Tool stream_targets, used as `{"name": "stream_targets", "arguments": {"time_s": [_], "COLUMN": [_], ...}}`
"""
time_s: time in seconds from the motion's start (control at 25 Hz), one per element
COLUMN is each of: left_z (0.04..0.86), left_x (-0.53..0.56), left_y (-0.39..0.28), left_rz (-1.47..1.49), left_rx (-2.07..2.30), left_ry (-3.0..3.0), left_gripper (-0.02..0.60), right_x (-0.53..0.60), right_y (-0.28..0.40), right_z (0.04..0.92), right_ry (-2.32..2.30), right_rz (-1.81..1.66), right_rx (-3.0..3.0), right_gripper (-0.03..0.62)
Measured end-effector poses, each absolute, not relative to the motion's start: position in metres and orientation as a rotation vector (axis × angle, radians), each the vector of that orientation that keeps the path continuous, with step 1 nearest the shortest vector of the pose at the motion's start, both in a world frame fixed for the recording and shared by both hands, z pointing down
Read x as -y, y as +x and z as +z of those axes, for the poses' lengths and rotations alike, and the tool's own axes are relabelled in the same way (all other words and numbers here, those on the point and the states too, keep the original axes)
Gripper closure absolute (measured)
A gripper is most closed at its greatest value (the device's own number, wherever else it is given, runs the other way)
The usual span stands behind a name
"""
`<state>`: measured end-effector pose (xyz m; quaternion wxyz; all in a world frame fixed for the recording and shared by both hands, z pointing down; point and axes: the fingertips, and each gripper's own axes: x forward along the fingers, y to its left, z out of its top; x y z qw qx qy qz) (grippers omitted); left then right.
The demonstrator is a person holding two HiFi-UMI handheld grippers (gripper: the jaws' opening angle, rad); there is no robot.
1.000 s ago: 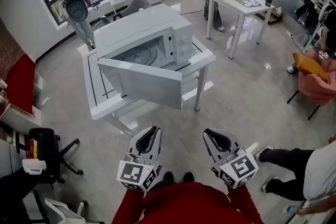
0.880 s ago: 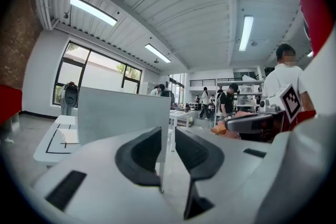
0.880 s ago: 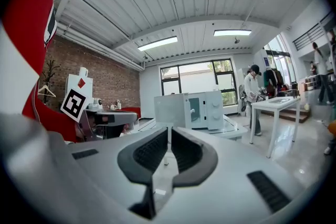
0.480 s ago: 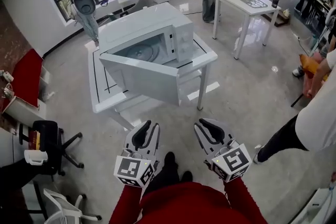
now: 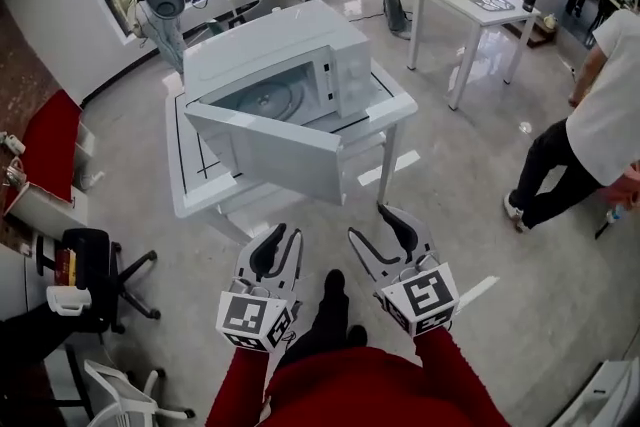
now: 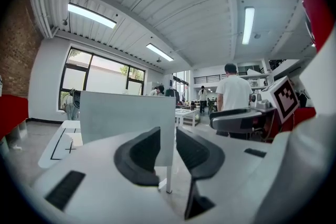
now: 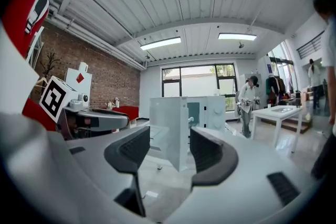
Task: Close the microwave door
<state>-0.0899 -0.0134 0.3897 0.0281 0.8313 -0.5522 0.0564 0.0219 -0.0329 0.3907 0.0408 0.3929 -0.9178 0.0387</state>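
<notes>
Saw microwave (image 5: 280, 50) on white table (image 5: 185, 165), toward its far right corner, long axis along the front edge, mouth facing near; door (image 5: 270, 155) swung out past that edge. Held left gripper (image 5: 287, 235) slightly parted, empty; right gripper (image 5: 368, 225) opening, empty.

Bare floor (image 5: 450, 200) ahead open for passage, microwave door (image 5: 280, 160) swung out past the white table (image 5: 185, 185) edge, office chair (image 5: 95, 280) at left, person (image 5: 600, 115) standing right

White microwave (image 5: 275, 65), white door (image 5: 270, 153)
</notes>
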Motion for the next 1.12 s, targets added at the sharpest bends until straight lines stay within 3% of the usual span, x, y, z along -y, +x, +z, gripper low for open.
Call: {"name": "stream_targets", "arguments": {"time_s": [0.2,0.52,1.12], "left_z": [0.392,0.400,0.411], "left_x": [0.041,0.081,0.120], "left_y": [-0.091,-0.099,-0.085], "left_rz": [0.199,0.217,0.296], "left_rx": [1.701,1.660,1.560], "left_ry": [2.600,2.610,2.636], "left_gripper": [0.453,0.453,0.453], "right_x": [0.060,0.094,0.138], "right_y": [0.004,-0.009,-0.012], "right_z": [0.394,0.409,0.417], "right_ry": [1.262,1.341,1.352], "right_rz": [0.023,-0.198,-0.182], "right_rx": [2.748,2.509,2.456], "right_gripper": [0.358,0.358,0.358]}}
